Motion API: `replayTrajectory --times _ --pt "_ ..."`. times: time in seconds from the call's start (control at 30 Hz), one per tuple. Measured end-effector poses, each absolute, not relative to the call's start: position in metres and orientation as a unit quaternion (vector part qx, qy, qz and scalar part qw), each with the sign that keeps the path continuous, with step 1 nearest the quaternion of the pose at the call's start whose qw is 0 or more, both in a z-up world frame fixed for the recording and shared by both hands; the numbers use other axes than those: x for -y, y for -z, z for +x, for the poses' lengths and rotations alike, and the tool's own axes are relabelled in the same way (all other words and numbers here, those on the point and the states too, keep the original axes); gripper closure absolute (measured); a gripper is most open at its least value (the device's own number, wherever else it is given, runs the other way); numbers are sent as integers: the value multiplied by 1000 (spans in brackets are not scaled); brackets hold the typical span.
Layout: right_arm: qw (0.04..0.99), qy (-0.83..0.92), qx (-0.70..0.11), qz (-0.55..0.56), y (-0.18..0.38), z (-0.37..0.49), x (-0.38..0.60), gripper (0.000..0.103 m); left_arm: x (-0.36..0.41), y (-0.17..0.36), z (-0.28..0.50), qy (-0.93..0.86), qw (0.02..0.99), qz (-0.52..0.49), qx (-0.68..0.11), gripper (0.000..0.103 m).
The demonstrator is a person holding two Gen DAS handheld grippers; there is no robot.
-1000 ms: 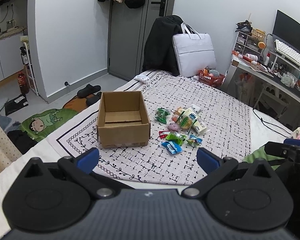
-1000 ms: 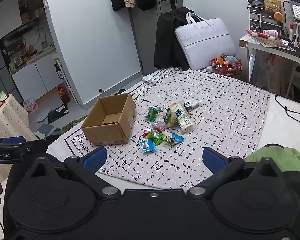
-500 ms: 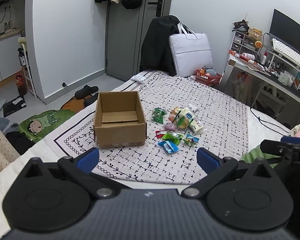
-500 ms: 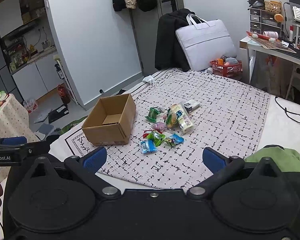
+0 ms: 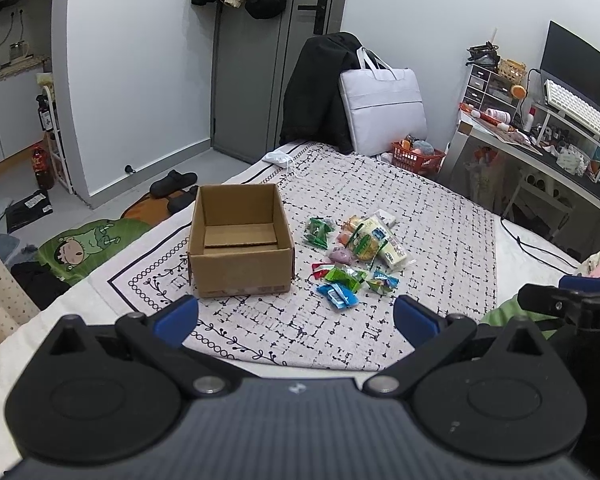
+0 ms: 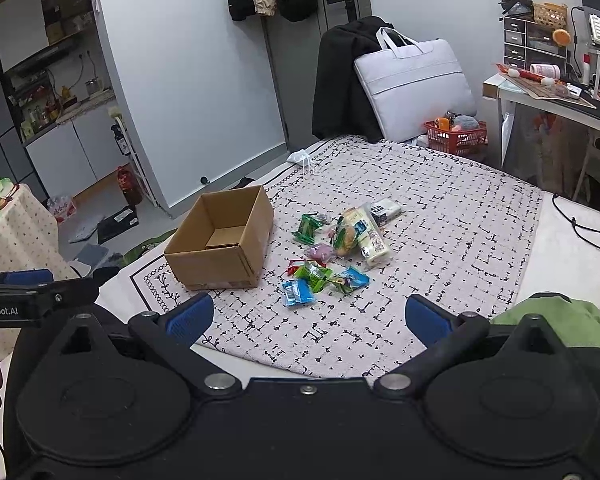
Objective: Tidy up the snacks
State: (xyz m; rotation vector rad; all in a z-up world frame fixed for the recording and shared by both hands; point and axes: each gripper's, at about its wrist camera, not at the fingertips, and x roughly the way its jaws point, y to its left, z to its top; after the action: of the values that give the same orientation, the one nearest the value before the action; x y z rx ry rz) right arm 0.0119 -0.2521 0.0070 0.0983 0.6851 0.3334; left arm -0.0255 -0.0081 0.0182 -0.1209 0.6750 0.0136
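Note:
An open brown cardboard box point(image 5: 240, 240) point(image 6: 224, 244) stands on a patterned cloth point(image 5: 440, 248) spread over a bed; only a loose cardboard flap lies inside. To its right lies a heap of several wrapped snacks point(image 5: 354, 254) point(image 6: 336, 252), among them a blue packet point(image 5: 337, 295) point(image 6: 297, 293), green packets and a long pale bar point(image 6: 370, 236). My left gripper point(image 5: 296, 316) hovers open over the cloth's near edge, short of the box and the snacks. My right gripper point(image 6: 308, 316) is open too, at about the same distance. Nothing sits between either pair of fingers.
A black coat over a chair point(image 5: 320, 92) and a pale bag point(image 5: 382, 108) stand behind the bed. A red basket point(image 5: 418, 156) and a cluttered desk point(image 5: 540, 148) are at the right. Slippers point(image 5: 174, 178) and a green mat point(image 5: 84, 248) lie on the floor, left. Green fabric point(image 6: 560, 320) lies near right.
Both grippers have drifted slightly, so the box and snacks shift a little in each view. Both stay open and hold nothing.

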Motion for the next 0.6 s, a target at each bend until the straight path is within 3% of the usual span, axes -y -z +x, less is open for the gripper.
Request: replayTrajectory --times 0.6 --pt "920 -182 -343 41 -11 40 244 0 -2 -16 5 -27 940 -73 -333 0"
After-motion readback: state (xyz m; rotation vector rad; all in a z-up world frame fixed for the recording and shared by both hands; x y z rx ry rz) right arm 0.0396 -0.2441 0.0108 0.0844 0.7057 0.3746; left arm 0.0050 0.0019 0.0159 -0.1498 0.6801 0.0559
